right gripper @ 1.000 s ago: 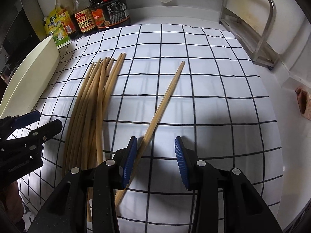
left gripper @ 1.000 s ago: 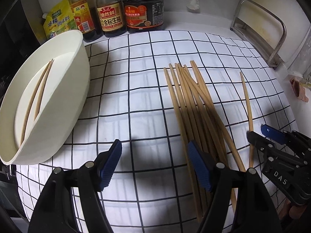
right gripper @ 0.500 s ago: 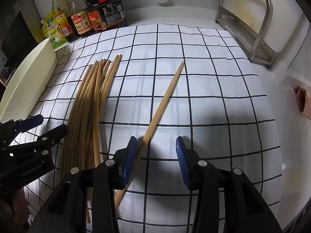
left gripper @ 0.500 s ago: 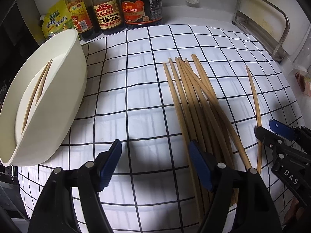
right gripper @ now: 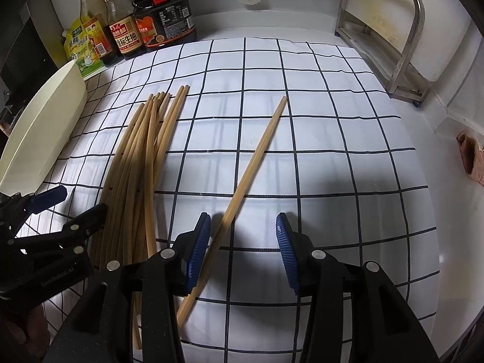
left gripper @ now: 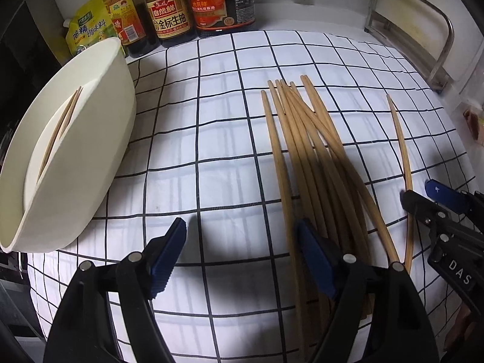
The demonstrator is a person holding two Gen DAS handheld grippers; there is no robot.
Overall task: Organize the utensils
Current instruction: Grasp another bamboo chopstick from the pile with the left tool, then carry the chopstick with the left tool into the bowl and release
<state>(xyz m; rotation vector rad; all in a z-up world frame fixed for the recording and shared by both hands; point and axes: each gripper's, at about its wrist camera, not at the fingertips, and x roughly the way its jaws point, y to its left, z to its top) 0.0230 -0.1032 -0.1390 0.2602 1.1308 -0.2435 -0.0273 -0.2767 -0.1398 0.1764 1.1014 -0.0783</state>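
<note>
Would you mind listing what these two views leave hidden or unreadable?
- Near ends of the chopstick bundle: left wrist view, hidden behind the left gripper.
- Bowl interior: right wrist view, only its outer wall shows.
- Small print on the sauce bottles: too small in both views.

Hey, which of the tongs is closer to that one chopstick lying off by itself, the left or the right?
Right. The right tongs are open with the lone chopstick running just inside their left pad. The left tongs are open over the chopstick pile, farther toward the white bowl.
</note>
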